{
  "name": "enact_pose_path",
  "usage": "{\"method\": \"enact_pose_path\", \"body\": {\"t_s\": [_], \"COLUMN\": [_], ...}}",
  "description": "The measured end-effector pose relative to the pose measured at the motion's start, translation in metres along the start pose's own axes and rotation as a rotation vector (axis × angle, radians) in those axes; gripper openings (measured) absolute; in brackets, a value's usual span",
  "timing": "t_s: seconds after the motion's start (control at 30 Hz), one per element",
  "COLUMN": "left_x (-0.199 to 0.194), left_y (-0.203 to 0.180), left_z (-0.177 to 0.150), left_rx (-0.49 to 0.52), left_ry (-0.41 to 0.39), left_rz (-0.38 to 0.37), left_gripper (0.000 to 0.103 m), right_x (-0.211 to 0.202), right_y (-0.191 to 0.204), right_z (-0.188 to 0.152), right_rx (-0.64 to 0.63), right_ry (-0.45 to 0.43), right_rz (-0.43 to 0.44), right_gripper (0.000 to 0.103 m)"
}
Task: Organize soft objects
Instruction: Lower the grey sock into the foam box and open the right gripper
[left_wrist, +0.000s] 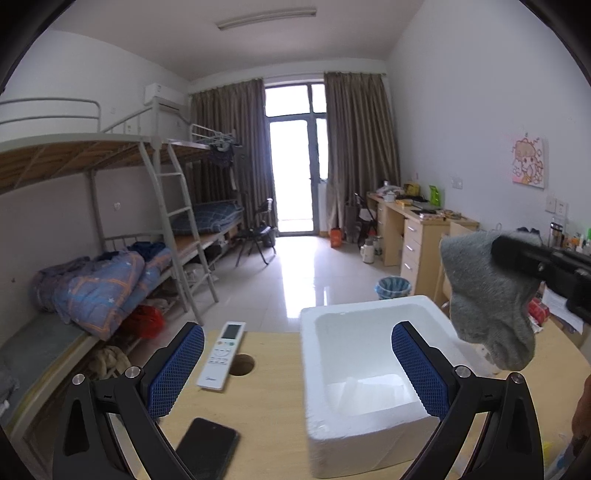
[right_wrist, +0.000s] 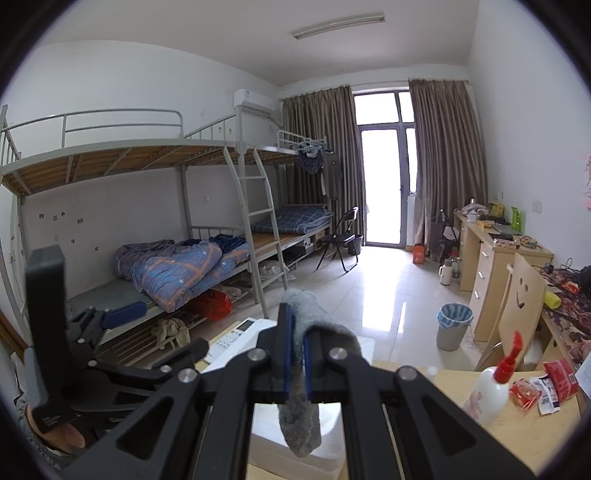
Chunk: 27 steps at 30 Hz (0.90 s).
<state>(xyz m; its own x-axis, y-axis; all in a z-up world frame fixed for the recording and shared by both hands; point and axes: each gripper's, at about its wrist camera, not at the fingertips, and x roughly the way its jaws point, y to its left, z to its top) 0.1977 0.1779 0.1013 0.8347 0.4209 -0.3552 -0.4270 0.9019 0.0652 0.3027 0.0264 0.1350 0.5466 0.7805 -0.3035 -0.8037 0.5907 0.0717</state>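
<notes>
My right gripper (right_wrist: 299, 354) is shut on a grey sock (right_wrist: 301, 410), which hangs down between its blue pads. In the left wrist view the same grey sock (left_wrist: 487, 295) dangles from the right gripper (left_wrist: 517, 254) above the right rim of a white foam box (left_wrist: 332, 432) on the wooden table (left_wrist: 266, 398). My left gripper (left_wrist: 297, 365) is open and empty, its blue pads on either side of the box's near left part. The box looks empty inside. The left gripper also shows at the left of the right wrist view (right_wrist: 122, 314).
A white remote (left_wrist: 221, 354) and a black phone (left_wrist: 207, 450) lie on the table left of the box. A white bottle with a red pump (right_wrist: 487, 391) and red snack packets (right_wrist: 543, 387) sit at the right. Bunk beds, desks and a bin stand beyond.
</notes>
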Motion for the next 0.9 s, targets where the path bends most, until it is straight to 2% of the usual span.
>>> {"method": "enact_pose_path", "body": {"t_s": [0.43, 0.6, 0.9], "left_x": [-0.016, -0.019, -0.018], "left_y": [0.029, 0.035, 0.038], "left_z": [-0.011, -0.013, -0.015], "left_rx": [-0.021, -0.031, -0.042], "left_ry": [-0.013, -0.015, -0.005], "left_rz": [0.081, 0.079, 0.071], "left_gripper": [0.102, 0.102, 0.102], "right_x": [0.019, 0.027, 0.047], "right_y": [0.022, 0.016, 0.013], "right_z": [-0.001, -0.004, -0.013], "right_rx": [-0.016, -0.002, 0.016], "right_ry": [0.028, 0.044, 0.140], "right_rz": [0.051, 0.032, 0.033], "right_gripper": [0.008, 0.008, 0.008]}}
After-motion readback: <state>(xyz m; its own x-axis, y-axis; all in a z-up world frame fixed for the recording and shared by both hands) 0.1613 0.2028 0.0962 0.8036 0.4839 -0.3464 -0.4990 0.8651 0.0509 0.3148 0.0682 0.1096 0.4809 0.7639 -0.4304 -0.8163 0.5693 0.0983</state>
